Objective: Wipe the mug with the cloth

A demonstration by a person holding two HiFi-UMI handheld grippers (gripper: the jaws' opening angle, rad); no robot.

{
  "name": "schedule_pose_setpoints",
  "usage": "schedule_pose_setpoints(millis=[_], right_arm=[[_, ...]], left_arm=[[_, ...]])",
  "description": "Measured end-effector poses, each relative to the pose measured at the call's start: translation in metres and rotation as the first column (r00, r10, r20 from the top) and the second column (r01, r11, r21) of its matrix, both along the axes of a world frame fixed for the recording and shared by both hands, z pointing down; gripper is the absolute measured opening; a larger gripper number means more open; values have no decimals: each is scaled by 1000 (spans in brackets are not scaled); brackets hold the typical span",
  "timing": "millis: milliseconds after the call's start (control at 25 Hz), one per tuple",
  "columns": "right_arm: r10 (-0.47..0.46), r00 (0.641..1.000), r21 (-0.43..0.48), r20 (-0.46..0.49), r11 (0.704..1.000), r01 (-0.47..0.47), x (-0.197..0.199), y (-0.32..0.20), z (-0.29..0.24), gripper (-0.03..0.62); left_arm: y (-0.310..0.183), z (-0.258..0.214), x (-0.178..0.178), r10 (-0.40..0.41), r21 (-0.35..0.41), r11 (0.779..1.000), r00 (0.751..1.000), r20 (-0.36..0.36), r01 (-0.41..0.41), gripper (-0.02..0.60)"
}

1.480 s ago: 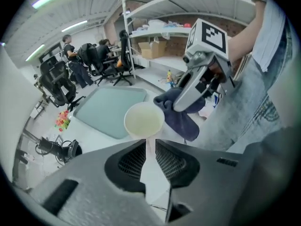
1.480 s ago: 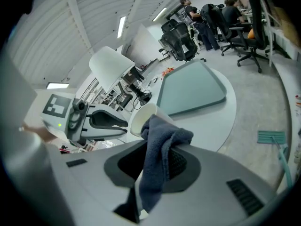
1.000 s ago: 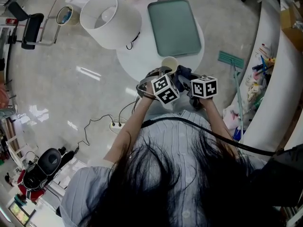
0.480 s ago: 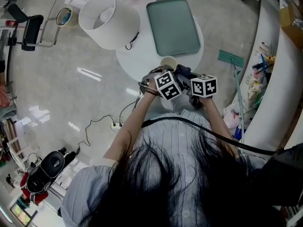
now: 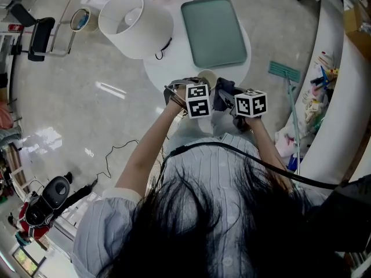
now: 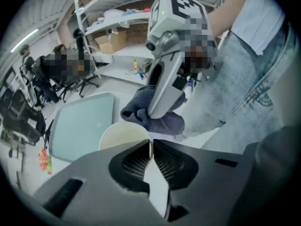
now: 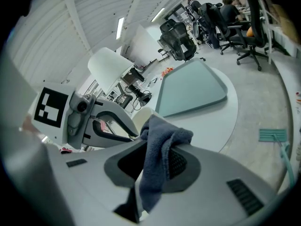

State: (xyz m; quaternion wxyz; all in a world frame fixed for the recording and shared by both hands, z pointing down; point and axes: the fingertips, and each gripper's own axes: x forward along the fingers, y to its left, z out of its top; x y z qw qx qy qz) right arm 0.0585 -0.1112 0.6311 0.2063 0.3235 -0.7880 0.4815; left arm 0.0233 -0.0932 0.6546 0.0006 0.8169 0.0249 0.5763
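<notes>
Left tongs point(image 6: 151, 146) are clamping the mug point(image 6: 117, 136) by its rim. Right tongs point(image 7: 155, 166) are gripping the cloth point(image 7: 161, 145) just beside it.

The head view looks steeply down from well above the tray point(image 5: 213, 32). My left gripper point(image 6: 150, 147) view sits low, near the tray's edge, facing it. My right gripper point(image 7: 162, 152) view faces it too, perhaps from farther off. All three share the tray, mug point(image 5: 207, 77) and cloth point(image 5: 224, 89).

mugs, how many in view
1: the cream mug, its rim clamped in the left gripper, beside the cloth in the right gripper. None else visible.
</notes>
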Motion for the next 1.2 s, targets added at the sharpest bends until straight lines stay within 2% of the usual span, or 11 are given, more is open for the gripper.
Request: schedule_pose_setpoints(millis=[120, 200, 360, 480, 560, 600, 680, 840, 1000, 1080, 1200], right_arm=[[-2, 1000, 2, -1, 1000, 2, -2, 0, -1, 86], [-4, 1000, 2, -3, 1000, 4, -3, 1, 0, 86], [-6, 1000, 1, -5, 1000, 6, -5, 3, 0, 86], [-4, 1000, 0, -8, 1000, 4, -5, 4, 0, 86], [-2, 1000, 0, -9, 1000, 2, -5, 4, -1, 86], [-1, 1000, 0, -10, 1000, 1, -5, 4, -1, 86], [1, 1000, 1, -12, 1000, -1, -4, 4, 0, 86], [4, 1000, -1, -10, 1000, -4, -4, 5, 1, 86], [9, 1000, -4, -7, 1000, -9, -4, 4, 0, 86], [13, 1000, -5, -7, 1000, -13, -4, 3, 1, 86], [17, 1000, -5, -6, 1000, -17, -4, 2, 2, 86]], left_arm=[[0, 1, -10, 195, 31, 980, 978, 68, -197, 40], [-2, 3, -15, 322, 51, 943, 940, 115, -330, 40], [-9, 5, -24, 538, 83, 824, 820, 195, -560, 40], [-13, 5, -29, 646, 100, 726, 725, 240, -680, 40], [-15, 6, -30, 681, 114, 683, 685, 257, -722, 40], [-16, 6, -29, 685, 121, 676, 681, 261, -727, 41], [-17, 7, -28, 657, 134, 701, 707, 264, -701, 41], [-19, 5, -25, 529, 154, 809, 817, 230, -567, 43], [-18, -3, -20, 358, 140, 917, 926, 123, -374, 41], [-18, -7, -18, 267, 117, 955, 961, 73, -274, 43], [-18, -13, -10, 106, 88, 990, 994, 9, -106, 43]])
